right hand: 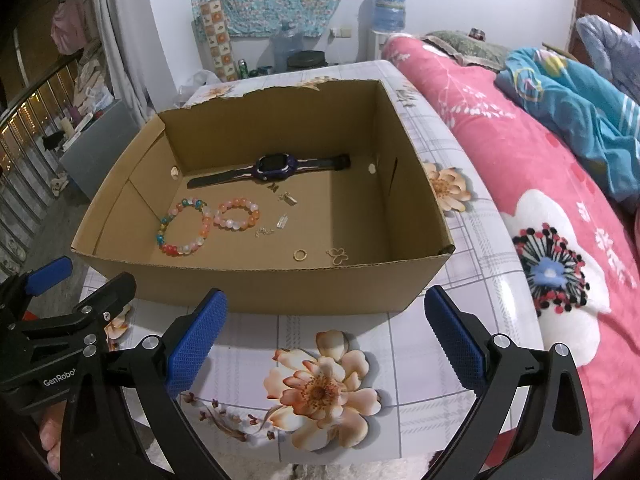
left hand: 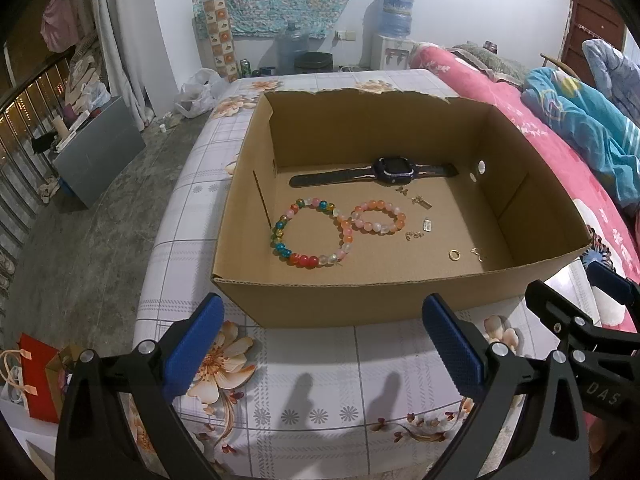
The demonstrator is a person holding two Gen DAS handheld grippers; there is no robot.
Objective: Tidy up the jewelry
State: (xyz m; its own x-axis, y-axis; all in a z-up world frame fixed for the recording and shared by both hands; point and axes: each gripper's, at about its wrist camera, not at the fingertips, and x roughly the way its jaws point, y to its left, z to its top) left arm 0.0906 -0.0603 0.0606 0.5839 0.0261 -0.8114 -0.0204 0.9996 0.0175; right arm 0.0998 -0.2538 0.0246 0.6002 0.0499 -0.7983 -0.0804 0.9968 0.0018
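Both claws — left claw (left hand: 320, 336) and right claw (right hand: 326, 332) — gape wide, empty; only the right wrist view resolves the butterfly charm (right hand: 338, 256) in the cardboard box (right hand: 256, 284).

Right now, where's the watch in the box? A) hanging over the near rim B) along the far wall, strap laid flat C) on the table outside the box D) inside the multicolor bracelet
B: the watch lies flat on the floor of the cardboard box along the far wall, beyond the multicolor bracelet and the pink-orange bracelet.
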